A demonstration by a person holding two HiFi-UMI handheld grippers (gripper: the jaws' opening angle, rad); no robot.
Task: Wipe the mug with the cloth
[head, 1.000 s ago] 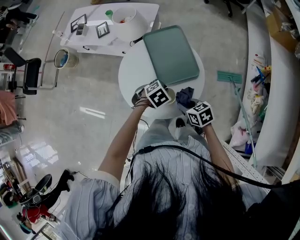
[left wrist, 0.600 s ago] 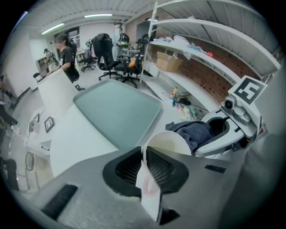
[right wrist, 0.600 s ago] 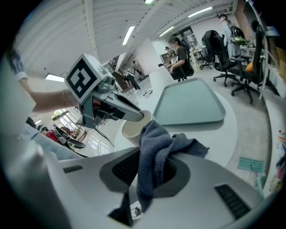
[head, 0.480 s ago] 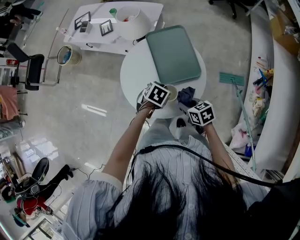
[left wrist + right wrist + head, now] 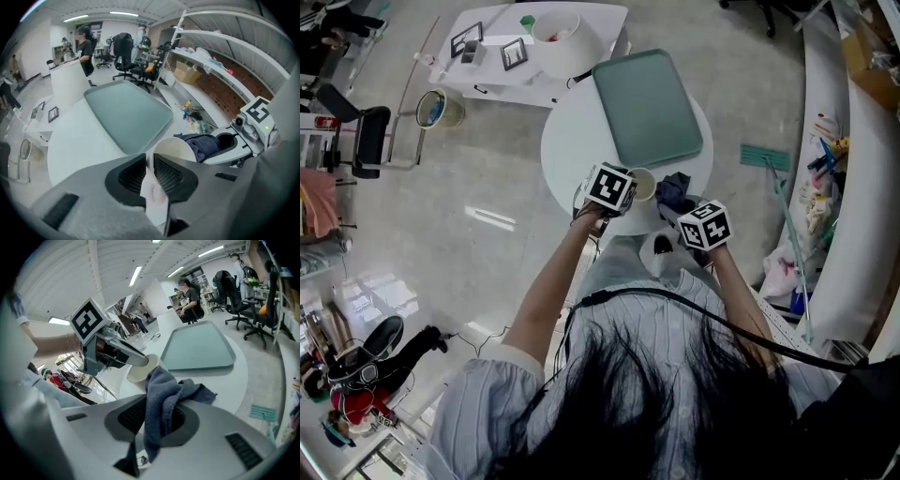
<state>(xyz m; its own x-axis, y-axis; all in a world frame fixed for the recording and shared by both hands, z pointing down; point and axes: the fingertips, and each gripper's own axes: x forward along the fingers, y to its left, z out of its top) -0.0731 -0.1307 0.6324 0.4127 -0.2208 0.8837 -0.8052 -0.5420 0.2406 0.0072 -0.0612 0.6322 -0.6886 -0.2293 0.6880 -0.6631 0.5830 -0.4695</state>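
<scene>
While we pinch the wall of the cream mug [image 5: 174, 149] in the narrowly set jaws of the left hand-held gripper [image 5: 150, 159], at the near edge of the round white desk [image 5: 75, 140], the right hand-held gripper [image 5: 157, 411] is clamped on a bunched blue-grey cloth [image 5: 161, 390] that appears to press against the mug's side. We judge the grip the weak point: one thin, smooth, seemingly glazed wall gives the pads little to bite on. A firm push from the cloth could twist the mug loose, and so near the edge it might go to the floor. We also see only a fold of the soft, nappy cloth caught, its limp tail hanging free, so hard rubbing could drag it out. A matte green tray [image 5: 129, 112] with rounded corners lies beyond.
</scene>
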